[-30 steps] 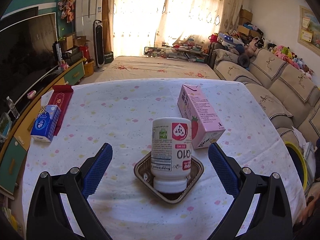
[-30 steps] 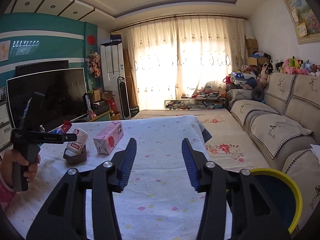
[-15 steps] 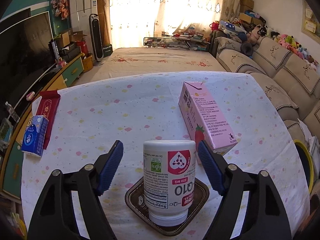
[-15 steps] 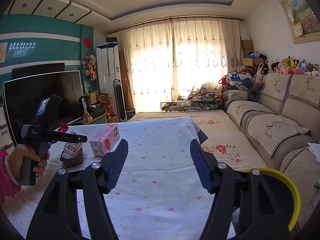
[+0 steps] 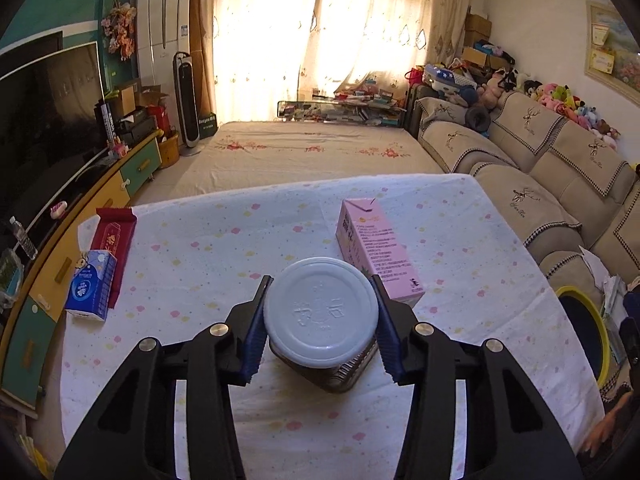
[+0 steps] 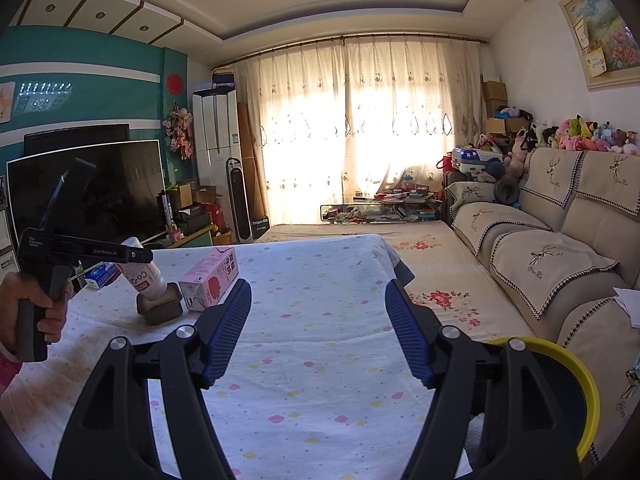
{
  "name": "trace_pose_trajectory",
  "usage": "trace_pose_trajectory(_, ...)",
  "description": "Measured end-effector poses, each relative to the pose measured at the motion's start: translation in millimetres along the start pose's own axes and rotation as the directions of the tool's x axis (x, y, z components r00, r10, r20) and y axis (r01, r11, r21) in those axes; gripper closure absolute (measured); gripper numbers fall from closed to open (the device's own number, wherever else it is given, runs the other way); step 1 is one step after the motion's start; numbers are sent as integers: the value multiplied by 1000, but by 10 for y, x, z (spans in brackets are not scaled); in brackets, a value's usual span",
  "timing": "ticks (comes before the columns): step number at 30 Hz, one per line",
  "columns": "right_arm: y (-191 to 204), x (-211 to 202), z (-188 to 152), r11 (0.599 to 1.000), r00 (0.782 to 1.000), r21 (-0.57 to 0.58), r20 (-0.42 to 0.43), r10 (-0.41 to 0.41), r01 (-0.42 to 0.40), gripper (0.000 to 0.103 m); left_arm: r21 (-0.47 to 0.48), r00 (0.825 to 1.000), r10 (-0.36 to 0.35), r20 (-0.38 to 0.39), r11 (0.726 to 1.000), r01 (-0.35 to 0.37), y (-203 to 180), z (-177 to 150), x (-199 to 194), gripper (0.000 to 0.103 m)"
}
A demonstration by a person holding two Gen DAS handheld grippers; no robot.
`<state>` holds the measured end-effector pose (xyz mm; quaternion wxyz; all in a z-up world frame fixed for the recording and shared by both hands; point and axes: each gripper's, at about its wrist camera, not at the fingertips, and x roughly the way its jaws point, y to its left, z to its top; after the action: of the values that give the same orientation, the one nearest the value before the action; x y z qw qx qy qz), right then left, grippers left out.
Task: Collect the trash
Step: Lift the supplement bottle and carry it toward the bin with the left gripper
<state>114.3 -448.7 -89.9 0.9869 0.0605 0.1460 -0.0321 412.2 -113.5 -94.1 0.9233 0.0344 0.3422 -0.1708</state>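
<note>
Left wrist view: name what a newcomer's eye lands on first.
The white bottle, standing upside down in a small foil tray, fills the middle, with the left gripper closed on its sides. Just behind it lies a pink carton on the dotted tablecloth.

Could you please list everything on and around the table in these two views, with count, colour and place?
Supplement bottle: one, white, upside down in the foil tray, between the left gripper's pads.
Foil tray: one, dark brown, on the table under the bottle.
Milk carton: one, pink, lying just beyond the bottle.
Tissue pack: one, blue, table's left edge.
Red packet: one, red, beside the tissue pack.
Tablecloth: one, white with pastel dots.
Bin: one, yellow rim, right of the table.
Left gripper: one, black with blue pads, closed on the bottle.
Right gripper: one, open, holding nothing.
</note>
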Motion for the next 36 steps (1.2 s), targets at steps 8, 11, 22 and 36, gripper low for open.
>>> trace_pose_trajectory(8,-98,-47,-11,999,1000,47,21,-22,21,36,35,995,-65,79,997,63,-290,-17,-630,56)
trace_pose_trajectory(11,-160,-82,-2,997,999,73,36,-36,34,35,52,992,-96,87,994,92,-436,-35,-798,56)
trace_pose_trajectory(22,-726,-844,-27,962,942,169,225,-250,215,10,184,968,-244,63,956,229,-1445,-26,-1087,56)
trace_pose_trajectory(36,-1833,-1567,-353,832,829,283,170,-532,477,10,335,888,-454,-72,828,451,-3340,9,-728,56)
